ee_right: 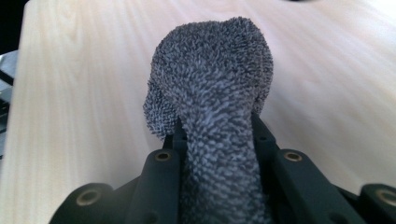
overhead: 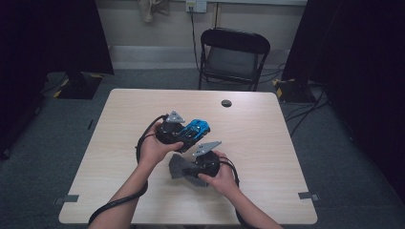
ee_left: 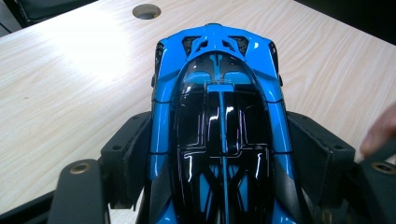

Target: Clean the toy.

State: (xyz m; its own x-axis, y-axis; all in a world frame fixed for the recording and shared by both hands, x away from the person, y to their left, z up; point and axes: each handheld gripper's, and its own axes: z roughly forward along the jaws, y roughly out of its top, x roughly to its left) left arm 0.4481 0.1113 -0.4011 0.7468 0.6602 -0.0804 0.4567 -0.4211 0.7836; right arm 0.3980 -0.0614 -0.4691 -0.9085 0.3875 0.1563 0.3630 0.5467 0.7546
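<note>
Left gripper (overhead: pixel 184 133) is clamped across the flanks of a blue toy car (ee_left: pixel 219 121); the black jaws press flat on both sides of the body. The car is a glossy hard shell, low and wedge-shaped, blue with a black centre canopy that mirrors the light in streaks, and vented openings at its far end. In the high view the car (overhead: pixel 197 129) sits near the middle of the table (overhead: pixel 119 119).

Right gripper (ee_right: pixel 217 135) is pinched tight on a grey cloth (ee_right: pixel 215 88): nubby, looped pile, bunched into a rounded knob beyond the jaws and a narrow neck between them. In the high view the cloth (overhead: pixel 177 167) hangs slack, just beside the car.

The table has pale wood-grain laminate, matte, with a round cable hole (overhead: pixel 226 103) toward the far edge.
</note>
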